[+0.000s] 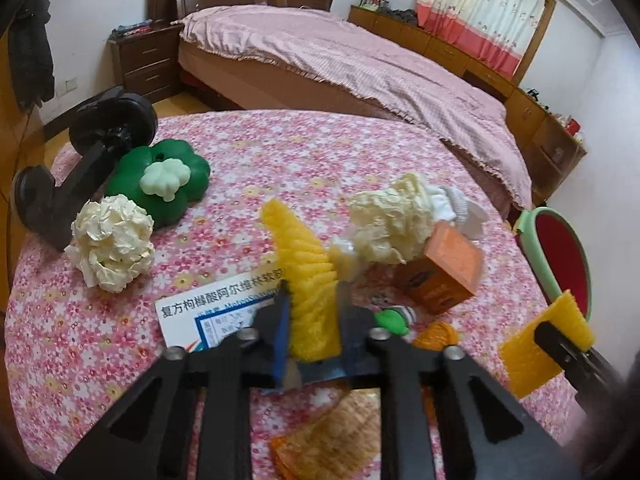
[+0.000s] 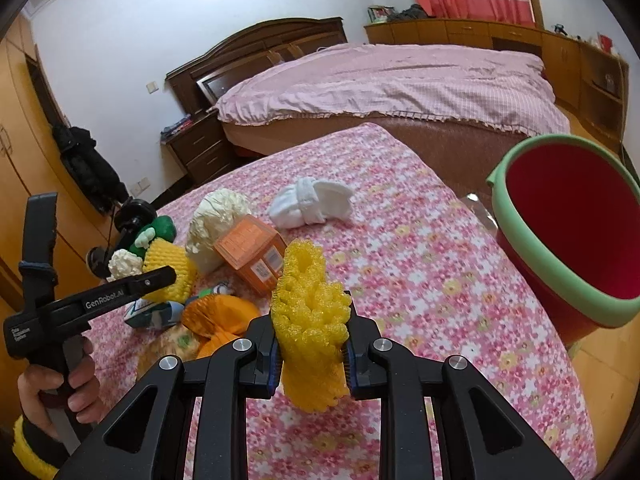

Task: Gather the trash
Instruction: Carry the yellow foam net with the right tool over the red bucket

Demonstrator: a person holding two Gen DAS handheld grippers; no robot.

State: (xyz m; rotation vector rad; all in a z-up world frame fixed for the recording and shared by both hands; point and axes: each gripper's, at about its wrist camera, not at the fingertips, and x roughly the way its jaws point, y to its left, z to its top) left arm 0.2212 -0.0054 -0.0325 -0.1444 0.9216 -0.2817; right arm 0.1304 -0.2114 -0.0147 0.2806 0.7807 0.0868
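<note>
Floral table point(image 2: 420, 264): left gripper point(image 1: 312, 312), right gripper point(image 2: 310, 336) level, jaws each clamping yellow foam net point(image 2: 308, 320)

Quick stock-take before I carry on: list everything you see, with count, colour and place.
foam fruit net: 2, yellow, one in each gripper; second
crumpled paper ball: 2, cream, table left; other by carton
carton: 1, orange, table centre
medicine box: 1, white-blue, under left gripper
rolled socks: 1, white, far side
clover toy: 1, green, table left
bucket: 1, red with green rim, beside table
left gripper: shut on net
right gripper: shut on net
</note>
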